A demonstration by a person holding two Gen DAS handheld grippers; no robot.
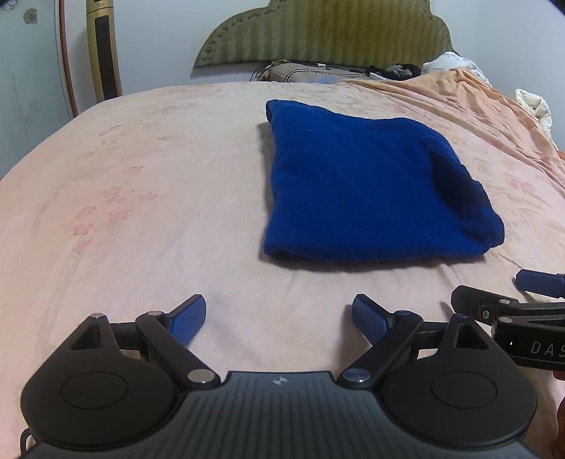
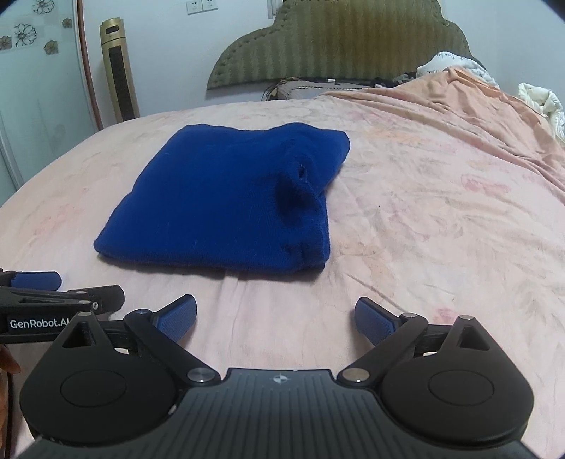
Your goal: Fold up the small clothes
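Observation:
A dark blue knitted garment (image 1: 363,187) lies folded into a thick rectangle on the pink bed sheet (image 1: 141,212). It also shows in the right wrist view (image 2: 226,204), with a bunched tuck on its right side. My left gripper (image 1: 279,314) is open and empty, hovering over the sheet just short of the garment's near edge. My right gripper (image 2: 275,314) is open and empty too, near the garment's near right corner. Each gripper shows at the edge of the other's view: the right one (image 1: 529,300), the left one (image 2: 42,293).
A green padded headboard (image 1: 328,31) stands at the far end, with pillows and clutter (image 1: 310,72) below it. A rumpled orange blanket (image 2: 459,102) and white bedding (image 2: 540,102) lie at the far right. A gold tower fan (image 2: 118,67) stands at the far left.

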